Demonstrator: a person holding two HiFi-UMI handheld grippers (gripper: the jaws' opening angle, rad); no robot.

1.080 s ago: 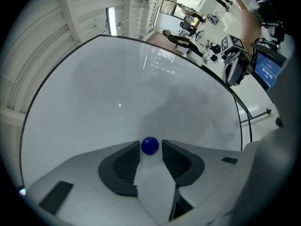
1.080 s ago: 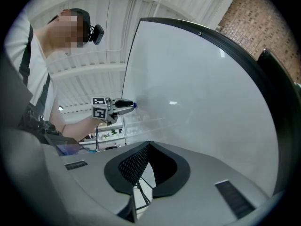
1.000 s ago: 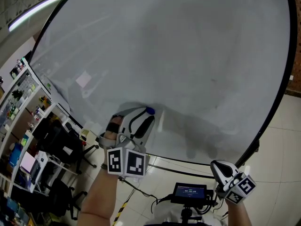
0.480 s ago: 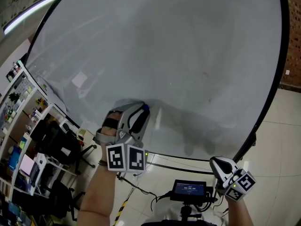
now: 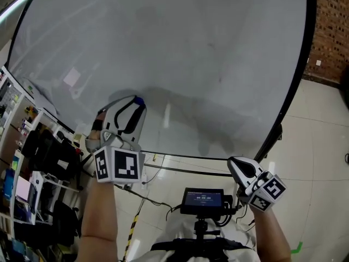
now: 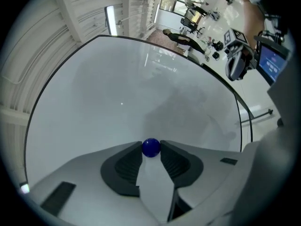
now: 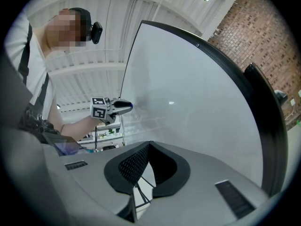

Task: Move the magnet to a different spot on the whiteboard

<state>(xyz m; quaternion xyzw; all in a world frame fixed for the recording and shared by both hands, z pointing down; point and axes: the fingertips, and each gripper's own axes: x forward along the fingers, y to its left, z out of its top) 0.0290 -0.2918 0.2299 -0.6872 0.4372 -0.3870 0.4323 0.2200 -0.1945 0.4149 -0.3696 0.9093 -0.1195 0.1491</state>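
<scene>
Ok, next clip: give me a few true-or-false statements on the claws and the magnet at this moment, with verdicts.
1. The left claw has a blue magnet between its jaws, at the whiteboard. True; the jaws have just been closing and press on the magnet.
2. The right claw holds a marker. False: it is empty, with its jaws together.
3. The magnet is red. False: it is blue.
4. A small screen sits low between the person's arms in the head view. True.
</scene>
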